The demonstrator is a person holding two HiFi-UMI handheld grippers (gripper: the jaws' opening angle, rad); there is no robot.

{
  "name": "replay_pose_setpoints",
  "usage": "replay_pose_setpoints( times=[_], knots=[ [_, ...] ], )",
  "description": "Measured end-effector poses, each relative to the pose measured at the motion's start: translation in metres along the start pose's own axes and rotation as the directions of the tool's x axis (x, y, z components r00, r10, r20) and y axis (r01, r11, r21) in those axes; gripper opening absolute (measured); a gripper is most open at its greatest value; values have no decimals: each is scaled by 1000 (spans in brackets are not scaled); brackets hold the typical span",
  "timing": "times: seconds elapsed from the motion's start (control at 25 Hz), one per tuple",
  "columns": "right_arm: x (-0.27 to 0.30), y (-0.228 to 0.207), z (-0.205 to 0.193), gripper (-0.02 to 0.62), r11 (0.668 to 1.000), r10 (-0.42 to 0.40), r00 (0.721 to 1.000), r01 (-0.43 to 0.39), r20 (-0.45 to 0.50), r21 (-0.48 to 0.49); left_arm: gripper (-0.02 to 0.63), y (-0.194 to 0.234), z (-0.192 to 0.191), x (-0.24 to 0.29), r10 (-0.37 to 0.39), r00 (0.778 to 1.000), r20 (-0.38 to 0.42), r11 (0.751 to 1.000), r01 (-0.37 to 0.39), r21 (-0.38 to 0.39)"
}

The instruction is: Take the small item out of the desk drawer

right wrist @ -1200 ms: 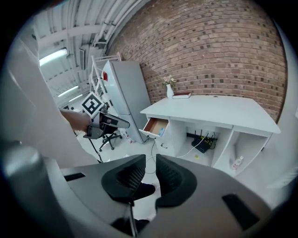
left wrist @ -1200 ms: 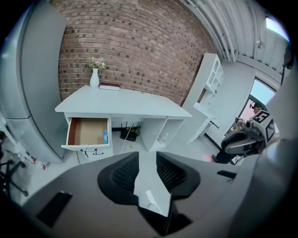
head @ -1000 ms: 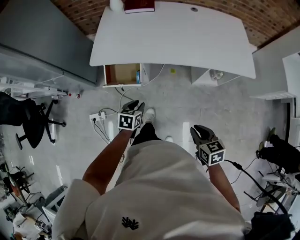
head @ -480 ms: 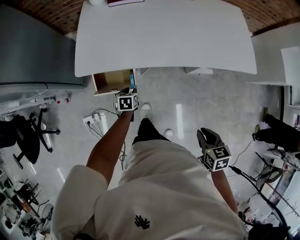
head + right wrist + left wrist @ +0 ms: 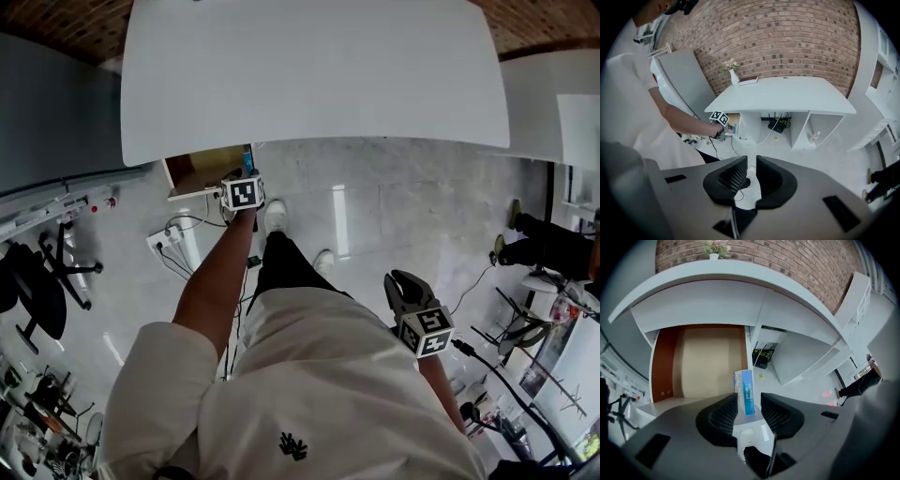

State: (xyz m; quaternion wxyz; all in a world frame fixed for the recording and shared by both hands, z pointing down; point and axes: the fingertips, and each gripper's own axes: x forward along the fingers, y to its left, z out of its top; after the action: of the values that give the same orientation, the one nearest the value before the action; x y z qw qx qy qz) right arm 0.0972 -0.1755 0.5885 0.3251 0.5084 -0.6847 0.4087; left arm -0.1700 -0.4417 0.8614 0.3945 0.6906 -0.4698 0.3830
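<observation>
Just swung the left gripper (image 5: 749, 398) down and forward to the open drawer (image 5: 710, 366) under the white desk (image 5: 309, 75), spreading its jaws wide on the way in. Now looking straight at the small blue-and-white box (image 5: 746, 386), standing upright at the drawer's right side near the front, lined up in the gap between the pads but not pinched yet. Left the right gripper (image 5: 751, 163) hanging back by the hip, jaws only a crack apart and holding nothing. Calling the reach basically finished, so probably just need to nudge in, squeeze and lift out. Might clip the drawer wall beside the box, so worth going slow.
</observation>
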Motion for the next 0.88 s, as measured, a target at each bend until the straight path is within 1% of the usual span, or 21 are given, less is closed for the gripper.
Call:
replay_pose_setpoints(
  times=[0.12, 0.24, 0.36, 0.52, 0.64, 0.76, 0.88],
  knots=[
    [3, -3, 1, 80, 1000, -4, 1000, 4, -8, 21, 161, 1, 2, 17, 7, 1000, -15, 1000, -7, -3],
    [8, -8, -3, 77, 997, 4, 1000, -2, -20, 77, 163, 4, 0, 41, 9, 1000, -20, 1000, -10, -29],
    [4, -9, 0, 72, 993, -5, 1000, 7, -17, 116, 163, 7, 7, 48, 17, 1000, -25, 999, -18, -40],
    [5, -12, 0, 72, 992, -12, 1000, 15, -22, 126, 161, 11, 11, 61, 26, 999, -37, 999, -28, -47],
    [7, -16, -1, 69, 991, -21, 1000, 24, -21, 134, 126, 13, 11, 66, 36, 998, -49, 998, -39, -53],
    [9, -17, -4, 69, 991, -8, 1000, 10, -21, 136, 112, 15, 11, 68, 52, 997, -51, 997, -55, -47],
    [8, -20, -4, 69, 991, -1, 1000, 3, -12, 132, 97, 13, 9, 57, 65, 995, -74, 997, -68, -40]
  ],
)
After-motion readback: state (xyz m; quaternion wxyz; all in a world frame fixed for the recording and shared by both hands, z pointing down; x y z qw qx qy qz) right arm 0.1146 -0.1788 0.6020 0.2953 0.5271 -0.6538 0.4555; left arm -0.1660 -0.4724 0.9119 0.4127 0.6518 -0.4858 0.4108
